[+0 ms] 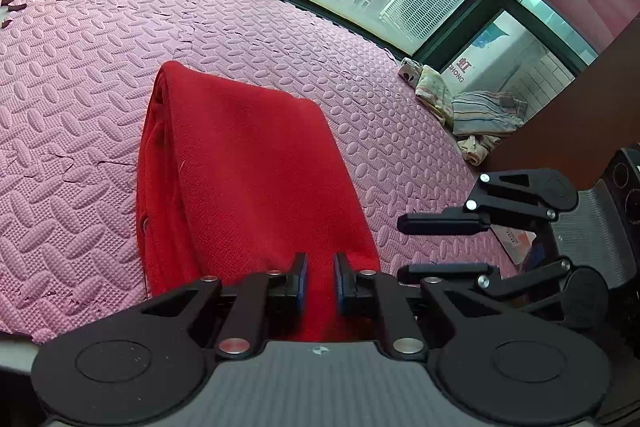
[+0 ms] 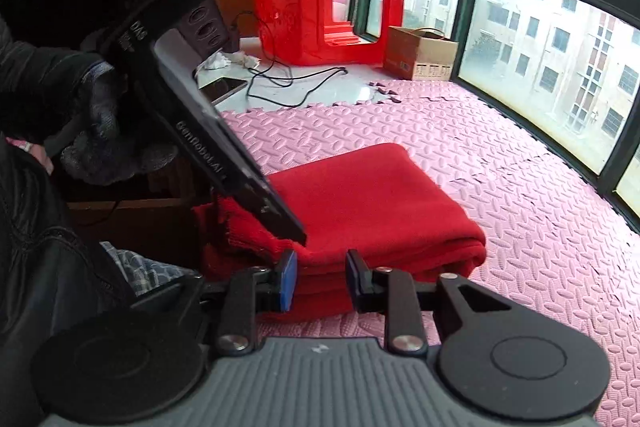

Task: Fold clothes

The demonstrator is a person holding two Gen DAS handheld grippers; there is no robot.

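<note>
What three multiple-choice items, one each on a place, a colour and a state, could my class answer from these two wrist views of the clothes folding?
1. Where does the red garment lie?
A. On the pink foam mat
B. On the red plastic stool
C. In the cardboard box

2. What colour are the pads on the right tongs?
A. Yellow
B. Blue
C. White

3. How do the left tongs stand?
A. Shut on the garment
C. Shut on nothing
B. Open, with red cloth showing in the gap

Answers: 1 A, the folded garment rests flat on the mat. 2 B, blue strips line the inner faces. 3 B, the jaws stand apart.
</note>
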